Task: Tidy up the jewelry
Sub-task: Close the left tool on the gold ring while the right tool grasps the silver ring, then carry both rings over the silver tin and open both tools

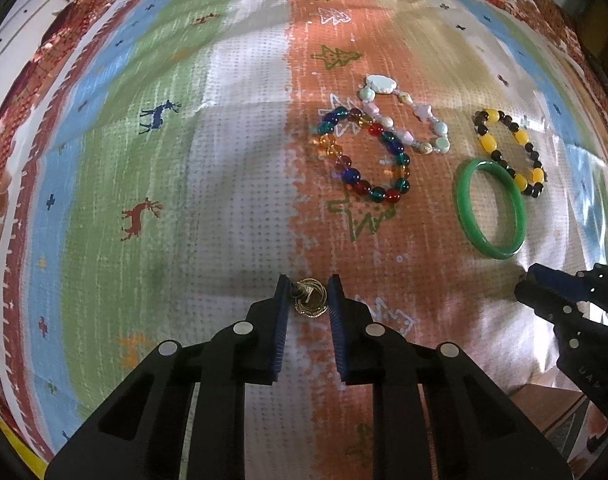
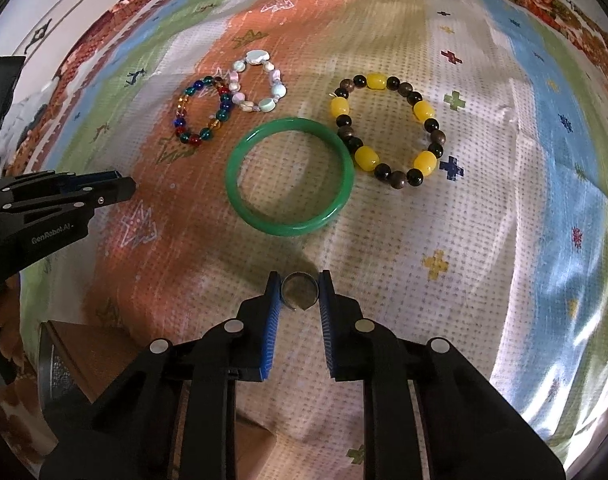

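Pinching a coiled gold ring (image 1: 309, 298), left hand-held gripper (image 1: 308, 294), right hand-held gripper (image 2: 300, 292) clamping a plain band ring (image 2: 299, 293) just below the green bangle (image 2: 289, 176), beaded bracelets beyond it.

"GenRobot.AI" in white on the black left gripper (image 2: 122, 188) body.

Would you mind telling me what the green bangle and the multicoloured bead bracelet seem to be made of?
The green bangle looks like polished jade or glass: solid, smooth, with a glossy highlight along its rim. The multicoloured bead bracelet looks like glass or clear plastic: its beads are translucent and glinting.
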`<state>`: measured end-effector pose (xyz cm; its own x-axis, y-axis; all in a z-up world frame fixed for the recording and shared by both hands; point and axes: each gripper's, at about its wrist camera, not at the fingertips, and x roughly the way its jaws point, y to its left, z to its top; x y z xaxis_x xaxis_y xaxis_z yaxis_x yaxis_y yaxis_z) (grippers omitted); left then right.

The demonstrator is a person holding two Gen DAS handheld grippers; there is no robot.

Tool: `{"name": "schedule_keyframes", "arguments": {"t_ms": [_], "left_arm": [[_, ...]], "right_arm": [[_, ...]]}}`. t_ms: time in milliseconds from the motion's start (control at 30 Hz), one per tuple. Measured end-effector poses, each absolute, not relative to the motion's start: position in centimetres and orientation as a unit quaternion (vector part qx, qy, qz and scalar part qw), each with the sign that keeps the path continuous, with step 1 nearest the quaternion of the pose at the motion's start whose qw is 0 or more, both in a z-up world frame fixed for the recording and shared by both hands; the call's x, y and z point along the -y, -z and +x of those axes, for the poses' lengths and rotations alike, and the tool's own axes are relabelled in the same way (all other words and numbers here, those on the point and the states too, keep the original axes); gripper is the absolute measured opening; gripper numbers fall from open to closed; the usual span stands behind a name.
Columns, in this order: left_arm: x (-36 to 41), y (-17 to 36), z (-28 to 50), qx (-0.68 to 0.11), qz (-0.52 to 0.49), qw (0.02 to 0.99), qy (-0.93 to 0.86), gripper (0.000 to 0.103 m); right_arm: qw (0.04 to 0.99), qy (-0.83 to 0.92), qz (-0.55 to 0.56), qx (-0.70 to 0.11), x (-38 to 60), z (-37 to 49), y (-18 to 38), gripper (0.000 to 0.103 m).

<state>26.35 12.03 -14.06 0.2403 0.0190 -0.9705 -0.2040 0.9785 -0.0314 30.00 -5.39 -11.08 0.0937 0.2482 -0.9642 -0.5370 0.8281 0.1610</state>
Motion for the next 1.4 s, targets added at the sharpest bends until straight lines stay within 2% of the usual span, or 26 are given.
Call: {"name": "schedule_keyframes", "arguments": {"t_ms": [900,1400], "left_arm": [[-10.4,10.0,24.0,-0.568,-0.094,0.816,-0.052,0.018],[-8.4,6.1,20.2,-0.523,-0.096,0.847,-0.03,0.018]], "right_arm": [[0.762,-0.259,-0.106,-0.584,7.1,27.9,7.3,0.02],[0.801,-0.262,-0.089,-0.531,8.9,25.0,2.8,0.02]]}}
